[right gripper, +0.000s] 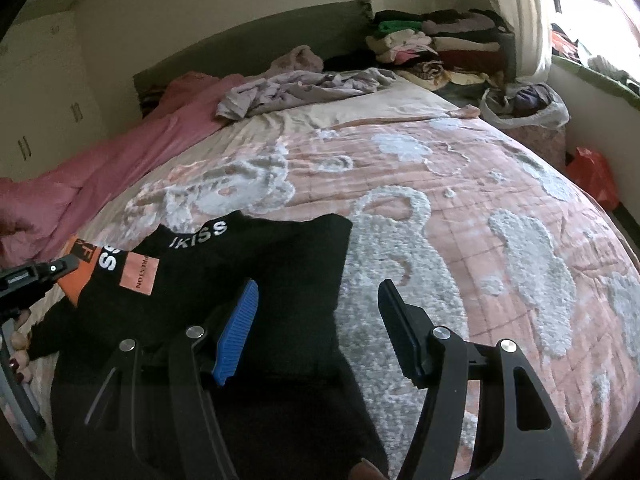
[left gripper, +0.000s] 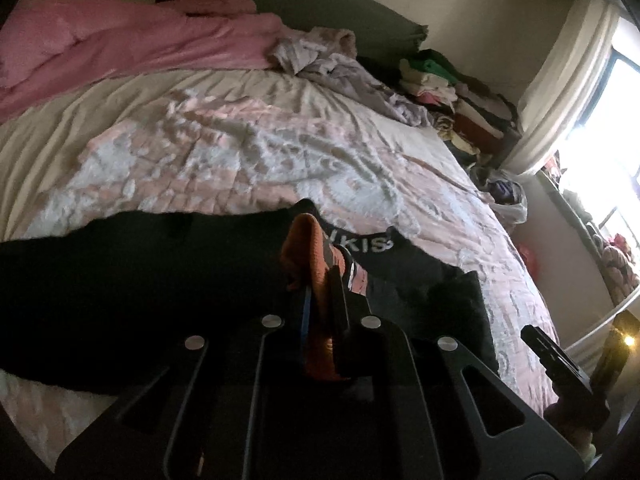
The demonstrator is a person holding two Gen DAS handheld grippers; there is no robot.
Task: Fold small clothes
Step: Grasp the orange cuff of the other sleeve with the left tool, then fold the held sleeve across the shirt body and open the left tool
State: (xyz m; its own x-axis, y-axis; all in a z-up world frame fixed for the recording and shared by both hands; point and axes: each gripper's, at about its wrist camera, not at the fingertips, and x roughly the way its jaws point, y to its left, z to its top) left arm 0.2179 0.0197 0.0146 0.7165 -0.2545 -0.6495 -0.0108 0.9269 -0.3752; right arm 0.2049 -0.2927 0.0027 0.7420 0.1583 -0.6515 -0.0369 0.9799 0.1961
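The black sweater [right gripper: 256, 280] lies spread on the near left part of the bed [right gripper: 480, 184], its "IKISS" collar pointing toward the far side and its body running back toward us. The left tool [left gripper: 320, 280] is pinched closed on the orange-trimmed edge [left gripper: 308, 248] at the sweater's left, lifting it a little. The right tool [right gripper: 316, 320] hovers wide open and holding nothing, one blue pad over the sweater's right half and the other over the bedspread, so the right hem lies just below it (the nearer hand for that side, I'd judge). Farther off, a white plastic bag [right gripper: 524, 108] holding dark clothes sits at the bed's far right.
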